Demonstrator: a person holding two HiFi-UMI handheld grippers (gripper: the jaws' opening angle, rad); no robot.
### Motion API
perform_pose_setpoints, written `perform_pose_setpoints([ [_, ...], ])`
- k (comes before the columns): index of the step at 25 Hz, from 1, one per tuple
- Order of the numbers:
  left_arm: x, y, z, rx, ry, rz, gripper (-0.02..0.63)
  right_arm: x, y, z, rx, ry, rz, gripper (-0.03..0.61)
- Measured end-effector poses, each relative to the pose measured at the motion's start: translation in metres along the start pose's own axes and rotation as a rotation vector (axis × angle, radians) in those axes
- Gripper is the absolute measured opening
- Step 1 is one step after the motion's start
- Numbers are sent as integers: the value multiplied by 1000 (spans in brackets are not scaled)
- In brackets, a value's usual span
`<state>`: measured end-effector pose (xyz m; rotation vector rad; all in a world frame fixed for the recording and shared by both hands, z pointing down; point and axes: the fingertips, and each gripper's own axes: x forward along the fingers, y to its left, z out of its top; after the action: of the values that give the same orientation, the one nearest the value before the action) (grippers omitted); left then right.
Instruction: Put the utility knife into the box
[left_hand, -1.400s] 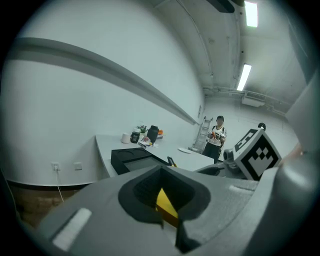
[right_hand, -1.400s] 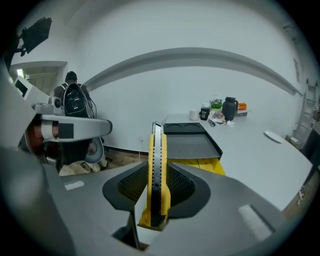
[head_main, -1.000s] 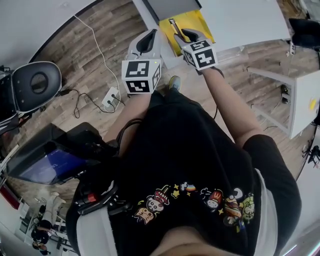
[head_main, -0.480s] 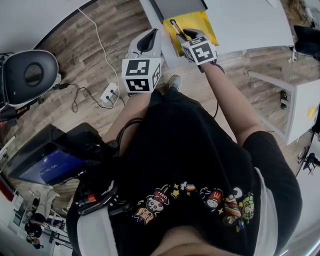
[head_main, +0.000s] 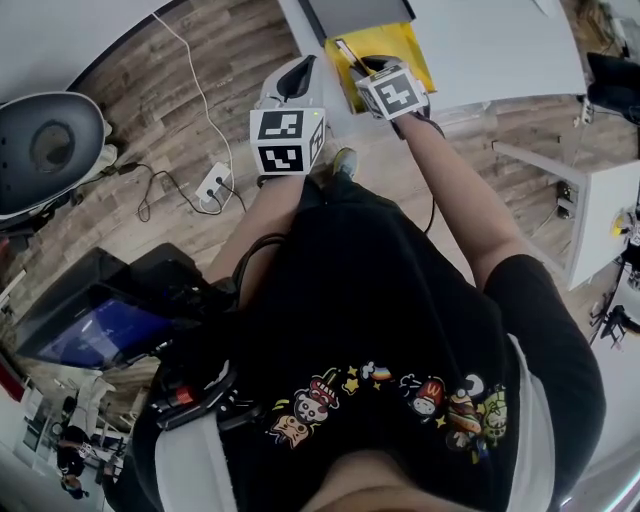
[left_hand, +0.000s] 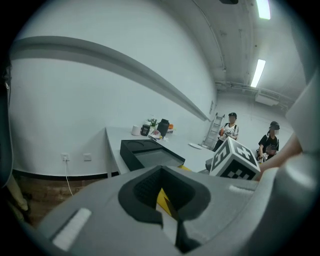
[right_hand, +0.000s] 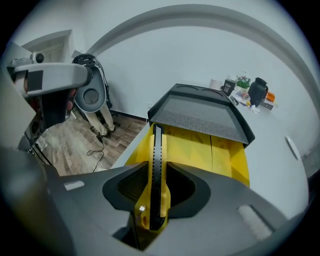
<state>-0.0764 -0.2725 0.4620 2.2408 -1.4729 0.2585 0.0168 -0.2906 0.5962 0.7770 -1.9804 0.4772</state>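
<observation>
The utility knife (right_hand: 156, 172), yellow with a black ridged slider, stands on edge between the jaws of my right gripper (right_hand: 155, 200), which is shut on it. Its tip points at the yellow box (right_hand: 216, 152) lying on the white table (right_hand: 280, 165). A dark grey tray-like lid (right_hand: 200, 117) sits at the box's far end. In the head view the right gripper (head_main: 362, 66) holds the knife (head_main: 346, 52) over the near edge of the yellow box (head_main: 408, 42). My left gripper (head_main: 297, 80) hovers beside it at the table's corner, shut with nothing in it (left_hand: 171, 220).
A black chair (head_main: 45, 150), a power strip (head_main: 214, 190) and a white cable lie on the wooden floor to the left. A white stand (head_main: 600, 200) is at the right. Small bottles and pots (right_hand: 247, 90) crowd the table's far end. Two people (left_hand: 230, 131) stand in the background.
My right gripper has moved a little forward with the knife, further over the yellow box. The left gripper has shifted slightly to the right and forward.
</observation>
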Motion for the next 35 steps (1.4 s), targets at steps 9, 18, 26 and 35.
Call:
perform_pose_setpoints([
  [9,23,-1,-25,4,70,0,0,1,-10,1,-54,54,-63,140],
  [18,23,-4,-31,0,83,-5,0,3,3,-6,-40,64,-6,140],
  [26,18,4,-36,-10,89,8,1,1,2,-10,-11,22,-25,160],
  [35,15,13,-14,37,57,0,0,-84,-5,33,92,-373,-86,40],
])
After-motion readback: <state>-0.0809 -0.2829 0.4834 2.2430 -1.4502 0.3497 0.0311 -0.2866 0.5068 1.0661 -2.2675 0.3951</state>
